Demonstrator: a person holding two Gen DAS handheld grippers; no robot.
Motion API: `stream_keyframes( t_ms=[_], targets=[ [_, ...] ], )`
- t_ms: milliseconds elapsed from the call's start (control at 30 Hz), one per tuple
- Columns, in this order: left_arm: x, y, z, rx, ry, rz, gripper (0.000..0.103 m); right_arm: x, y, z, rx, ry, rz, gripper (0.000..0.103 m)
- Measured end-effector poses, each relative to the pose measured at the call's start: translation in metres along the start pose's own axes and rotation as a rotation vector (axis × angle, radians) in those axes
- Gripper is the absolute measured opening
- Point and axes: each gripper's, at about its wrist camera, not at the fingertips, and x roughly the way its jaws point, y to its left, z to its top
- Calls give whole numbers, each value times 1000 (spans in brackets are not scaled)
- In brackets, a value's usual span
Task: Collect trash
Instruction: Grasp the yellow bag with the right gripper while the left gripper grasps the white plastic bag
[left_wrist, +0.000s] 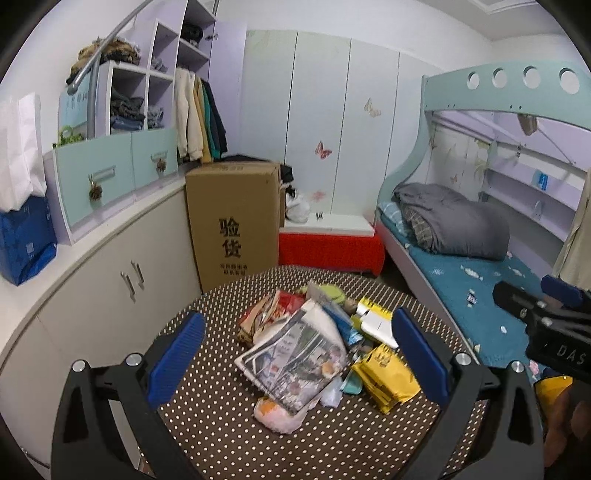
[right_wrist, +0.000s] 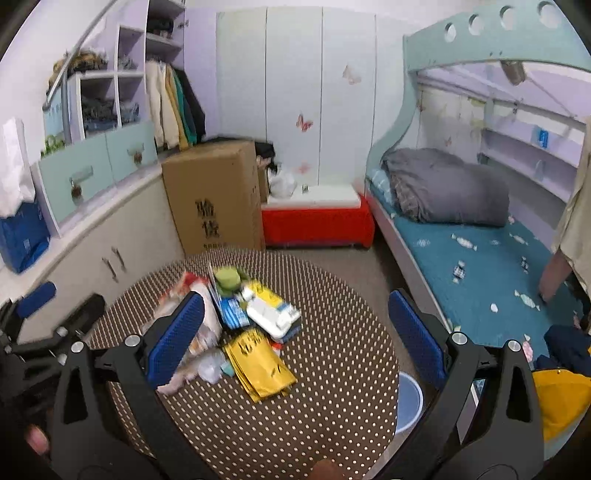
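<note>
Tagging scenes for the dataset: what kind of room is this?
Most likely a child's bedroom: a pale blue bunk bed with a grey duvet, an open lilac wardrobe of hanging clothes, and butterfly stickers on white wardrobe doors.

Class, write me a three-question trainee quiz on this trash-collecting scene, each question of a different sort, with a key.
1. True or false: the left gripper is shut on a wrapper.
2. Where does the pale blue bin stand? A) on the bed B) on the floor beside the round dotted table C) on the red bench
3. Fill in: the yellow bag lies on the near side of the trash ____.

Key: 1 false, both grippers are open and empty (right gripper); 2 B; 3 pile.
</note>
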Motion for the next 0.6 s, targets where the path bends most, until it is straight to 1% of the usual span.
stream_keyframes(
  t_ms=[133, 333, 433, 533, 600],
  targets=[
    [21, 11, -17, -10, 57, -3, 99, 37, -5, -18, -18, 111, 19, 97],
    [50, 23, -44, -2, 153, 7, 99, 94, 6, -54, -81, 277, 102, 97],
    [61, 30, -58, -6, 192, 9, 99, 115, 16, -66, -113, 337, 138, 97],
    [70, 37, -72, -5, 226, 14, 99, 130, 23, -75, -140, 373, 176, 97],
    [74, 40, -78, -4, 247, 14, 99, 138, 27, -80, -155, 391, 194, 92]
  ],
)
